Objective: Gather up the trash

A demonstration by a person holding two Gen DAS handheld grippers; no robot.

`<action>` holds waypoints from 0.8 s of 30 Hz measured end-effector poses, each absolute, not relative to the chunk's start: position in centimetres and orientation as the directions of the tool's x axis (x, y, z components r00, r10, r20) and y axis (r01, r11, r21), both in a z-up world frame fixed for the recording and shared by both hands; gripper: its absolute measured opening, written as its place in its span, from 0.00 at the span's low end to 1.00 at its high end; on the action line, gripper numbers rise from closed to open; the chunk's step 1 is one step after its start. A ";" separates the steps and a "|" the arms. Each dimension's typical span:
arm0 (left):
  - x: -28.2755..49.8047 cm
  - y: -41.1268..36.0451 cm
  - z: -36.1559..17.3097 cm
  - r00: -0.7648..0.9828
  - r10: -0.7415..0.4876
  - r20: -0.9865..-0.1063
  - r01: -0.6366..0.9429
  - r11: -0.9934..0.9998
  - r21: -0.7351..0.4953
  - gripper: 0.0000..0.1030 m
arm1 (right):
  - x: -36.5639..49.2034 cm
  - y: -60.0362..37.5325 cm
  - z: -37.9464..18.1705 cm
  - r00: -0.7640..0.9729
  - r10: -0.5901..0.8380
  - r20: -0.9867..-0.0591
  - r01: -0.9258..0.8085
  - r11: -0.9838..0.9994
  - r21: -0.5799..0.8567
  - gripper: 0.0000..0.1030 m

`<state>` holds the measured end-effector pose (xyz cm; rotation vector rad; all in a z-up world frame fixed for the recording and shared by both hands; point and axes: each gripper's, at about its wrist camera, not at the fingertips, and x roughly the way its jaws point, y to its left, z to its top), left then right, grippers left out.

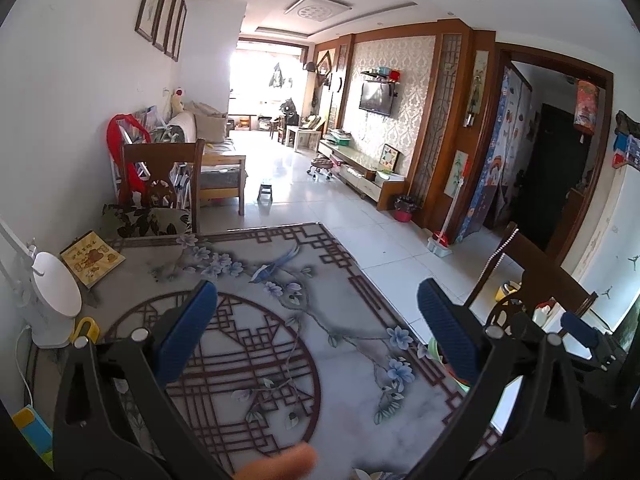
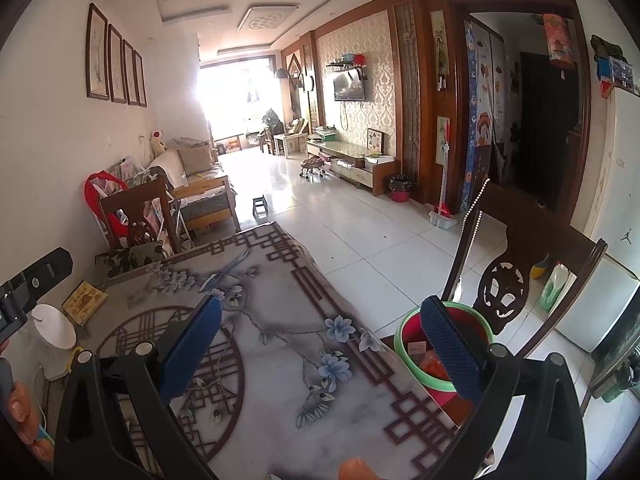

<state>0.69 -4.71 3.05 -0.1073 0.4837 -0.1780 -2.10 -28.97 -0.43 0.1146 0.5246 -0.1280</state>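
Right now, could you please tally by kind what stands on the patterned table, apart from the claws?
White desk fan: 1
Yellow booklet: 1
Yellow clip-like item beside the fan: 1
Total: 3
Both claws, left claw and right claw, hover open and hold nothing.

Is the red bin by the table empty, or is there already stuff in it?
Not empty. The right wrist view shows the red bin, green-rimmed, upright on the floor beside the table, with packaging pieces inside. How full, cannot tell.
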 end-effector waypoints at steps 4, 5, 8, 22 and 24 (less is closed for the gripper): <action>0.9 -4.7 2.8 0.869 -0.192 -0.456 0.142 0.980 -0.143 0.95 | -2.1 -29.0 -0.5 0.857 -0.093 -0.507 0.150 0.986 0.074 0.94; 0.9 -4.7 2.8 0.870 -0.190 -0.456 0.142 0.980 -0.139 0.95 | -2.1 -29.0 -0.5 0.856 -0.091 -0.510 0.149 0.986 0.075 0.94; 1.0 -4.8 2.7 0.871 -0.185 -0.454 0.141 0.981 -0.130 0.95 | -2.1 -28.9 -0.8 0.850 -0.089 -0.519 0.145 0.987 0.070 0.94; 1.5 -4.5 2.1 0.869 -0.165 -0.467 0.117 0.985 -0.130 0.95 | -1.3 -28.9 -1.2 0.838 -0.094 -0.537 0.152 0.986 0.064 0.94; 1.5 -4.6 2.0 0.868 -0.165 -0.469 0.118 0.985 -0.129 0.95 | -1.3 -28.9 -1.2 0.837 -0.095 -0.538 0.154 0.986 0.064 0.94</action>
